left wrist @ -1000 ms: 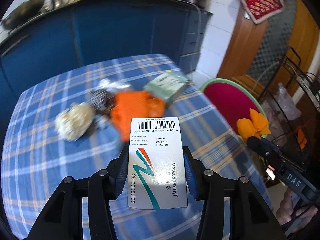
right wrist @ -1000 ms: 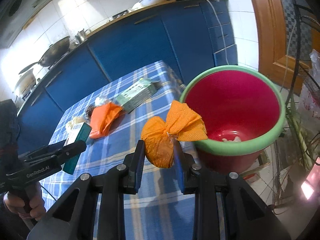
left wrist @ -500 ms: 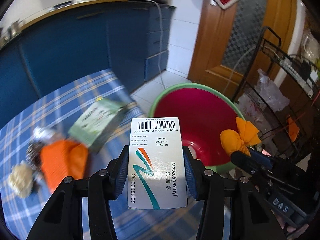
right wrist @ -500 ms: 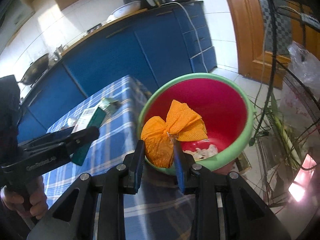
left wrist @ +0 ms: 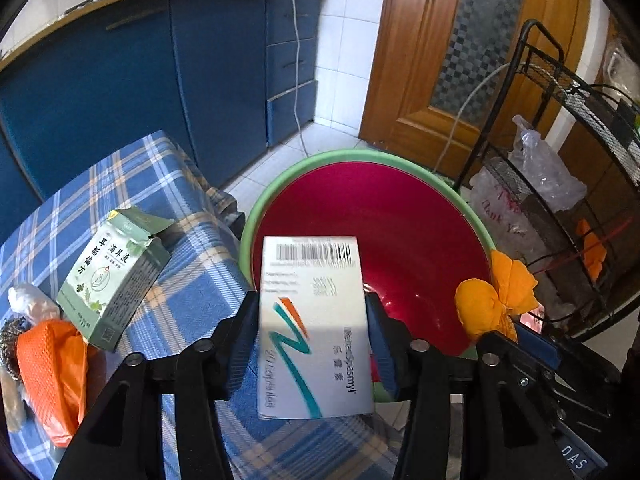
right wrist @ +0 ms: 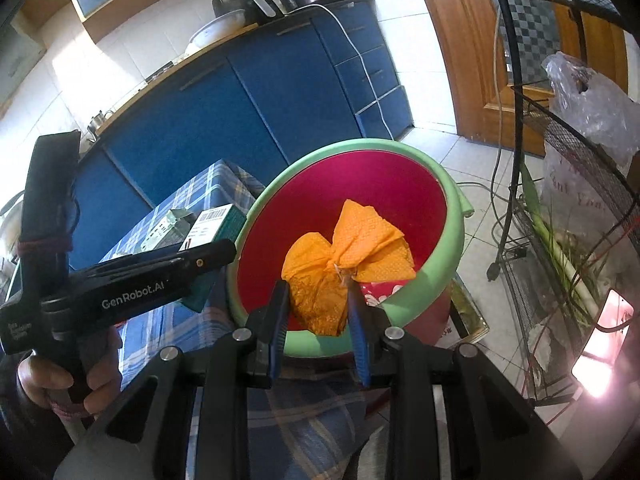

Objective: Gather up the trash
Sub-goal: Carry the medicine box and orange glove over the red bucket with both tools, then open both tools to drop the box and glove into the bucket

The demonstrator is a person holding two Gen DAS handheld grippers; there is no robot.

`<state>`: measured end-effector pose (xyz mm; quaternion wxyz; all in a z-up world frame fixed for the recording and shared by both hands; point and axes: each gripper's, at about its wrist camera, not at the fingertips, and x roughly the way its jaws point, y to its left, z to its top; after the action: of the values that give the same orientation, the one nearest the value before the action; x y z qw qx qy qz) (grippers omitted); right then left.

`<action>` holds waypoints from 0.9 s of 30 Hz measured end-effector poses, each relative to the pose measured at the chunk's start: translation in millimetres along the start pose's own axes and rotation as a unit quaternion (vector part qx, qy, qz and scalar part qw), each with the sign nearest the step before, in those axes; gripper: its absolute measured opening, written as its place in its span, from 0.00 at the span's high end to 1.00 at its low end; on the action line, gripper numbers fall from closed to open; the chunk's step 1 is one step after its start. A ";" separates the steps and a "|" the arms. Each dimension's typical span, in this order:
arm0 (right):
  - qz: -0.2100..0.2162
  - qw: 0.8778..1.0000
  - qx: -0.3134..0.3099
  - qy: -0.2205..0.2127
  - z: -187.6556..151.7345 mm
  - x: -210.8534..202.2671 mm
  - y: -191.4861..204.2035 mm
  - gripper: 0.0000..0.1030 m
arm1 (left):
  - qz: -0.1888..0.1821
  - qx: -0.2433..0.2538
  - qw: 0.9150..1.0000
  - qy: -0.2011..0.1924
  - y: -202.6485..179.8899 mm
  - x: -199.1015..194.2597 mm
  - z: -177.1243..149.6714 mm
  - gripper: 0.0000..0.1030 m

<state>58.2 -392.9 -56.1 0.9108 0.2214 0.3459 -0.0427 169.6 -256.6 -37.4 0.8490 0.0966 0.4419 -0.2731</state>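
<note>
My left gripper (left wrist: 312, 332) is shut on a white medicine box (left wrist: 312, 320) with a barcode, held at the near left rim of the red bin with a green rim (left wrist: 400, 160). My right gripper (right wrist: 318, 312) is shut on a tied orange napkin bundle (right wrist: 340, 264), held over the bin's (right wrist: 452, 216) opening. The bundle also shows in the left wrist view (left wrist: 492, 304). On the blue checked table (left wrist: 192, 280) lie a green medicine box (left wrist: 112, 276), an orange bag (left wrist: 52, 372) and a steel scourer (left wrist: 8, 340).
Blue kitchen cabinets (left wrist: 160, 72) stand behind the table. A black wire rack (left wrist: 580, 160) with plastic bags stands right of the bin. A wooden door (left wrist: 460, 60) is at the back. A white cable (left wrist: 296, 80) hangs down the cabinet.
Both grippers have swung right from the table toward the bin. The medicine box now hangs at the bin's rim and the orange bundle over its opening. Both stay held.
</note>
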 end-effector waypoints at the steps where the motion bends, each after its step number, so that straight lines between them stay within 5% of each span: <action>1: 0.001 1.000 0.001 0.000 0.2 0.3 -0.6 0.69 | 0.005 -0.002 1.000 -0.001 -0.1 0.2 -0.2 0.40; 20: 0.004 1.000 -0.022 0.021 6.9 26.6 14.4 0.67 | 0.026 -0.043 0.999 -0.011 21.8 -31.7 -20.2 0.35; 24: 0.001 1.000 -0.019 0.017 8.7 30.0 19.0 0.47 | 0.030 -0.050 0.998 -0.019 28.7 -45.4 -26.5 0.35; 27: -0.004 1.000 -0.021 0.013 8.9 27.2 20.1 0.46 | 0.030 -0.060 0.997 -0.027 34.6 -54.5 -30.6 0.35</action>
<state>88.9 -376.6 -60.4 0.9103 0.2017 0.3596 -0.0359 142.1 -194.8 -14.4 0.8728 0.0514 0.4313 -0.2226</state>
